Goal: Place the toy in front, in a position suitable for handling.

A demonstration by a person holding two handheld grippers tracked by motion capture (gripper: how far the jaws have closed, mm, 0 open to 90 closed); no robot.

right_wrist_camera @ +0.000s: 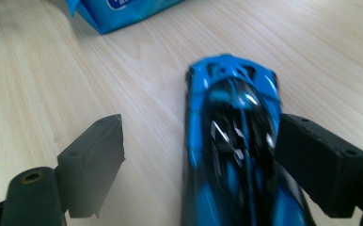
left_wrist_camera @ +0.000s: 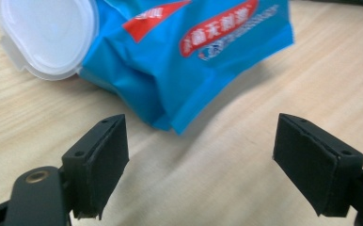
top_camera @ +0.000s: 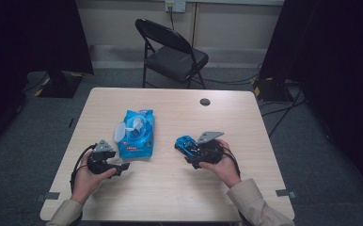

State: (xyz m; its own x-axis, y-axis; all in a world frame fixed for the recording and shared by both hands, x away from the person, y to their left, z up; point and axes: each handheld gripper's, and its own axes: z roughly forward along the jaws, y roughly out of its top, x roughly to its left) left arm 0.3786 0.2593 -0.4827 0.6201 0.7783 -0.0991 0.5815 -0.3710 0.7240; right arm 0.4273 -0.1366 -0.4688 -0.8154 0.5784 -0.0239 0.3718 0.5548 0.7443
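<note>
My right hand-held gripper (right_wrist_camera: 198, 160): jaws spread around blue toy car (right_wrist_camera: 231, 146), right jaw touching car's flank, left jaw apart from it. Car on counter (top_camera: 170, 188), right of centre. My left hand-held gripper (left_wrist_camera: 201, 160): jaws spread, nothing between, near corner of blue wet-wipes pack (left_wrist_camera: 189, 52). Pack's white lid (left_wrist_camera: 52, 33) flipped open; pack left of car, well apart.
</note>
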